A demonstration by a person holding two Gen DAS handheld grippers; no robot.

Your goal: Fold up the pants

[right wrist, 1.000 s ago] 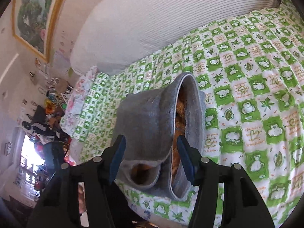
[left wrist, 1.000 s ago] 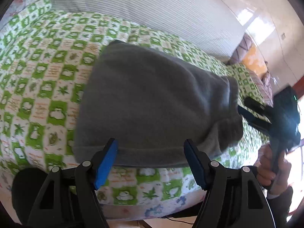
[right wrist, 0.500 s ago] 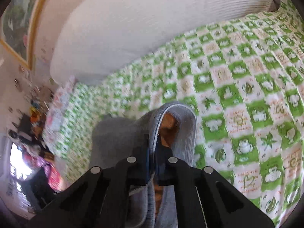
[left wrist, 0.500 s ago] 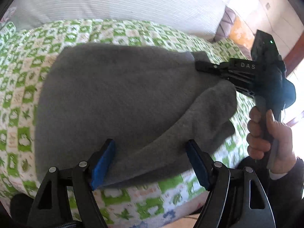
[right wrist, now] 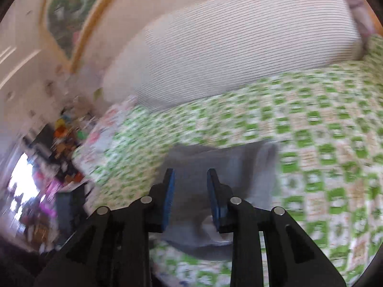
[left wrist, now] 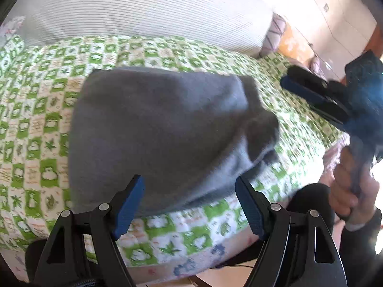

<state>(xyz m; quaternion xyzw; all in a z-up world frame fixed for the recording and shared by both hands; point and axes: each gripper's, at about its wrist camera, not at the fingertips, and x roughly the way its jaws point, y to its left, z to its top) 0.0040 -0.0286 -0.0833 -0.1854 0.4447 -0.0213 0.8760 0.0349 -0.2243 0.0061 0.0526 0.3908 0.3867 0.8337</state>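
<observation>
On the quilt, folded pants lie between parted tongs.

A green-checked bedspread covers the bed, a striped white bolster behind (framed picture on the wall)

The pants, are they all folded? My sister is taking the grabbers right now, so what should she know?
Left gripper: open, holding nothing, at the near edge of the pants.
Right gripper: partly open, holding nothing, off to the pants' right.
The pants lie in a folded grey bundle on the green checked bedspread, near its front edge.
Done: the pants look folded.
Left: probably just neaten the bumpy right end. The pictures are blurry, so look first.
</observation>
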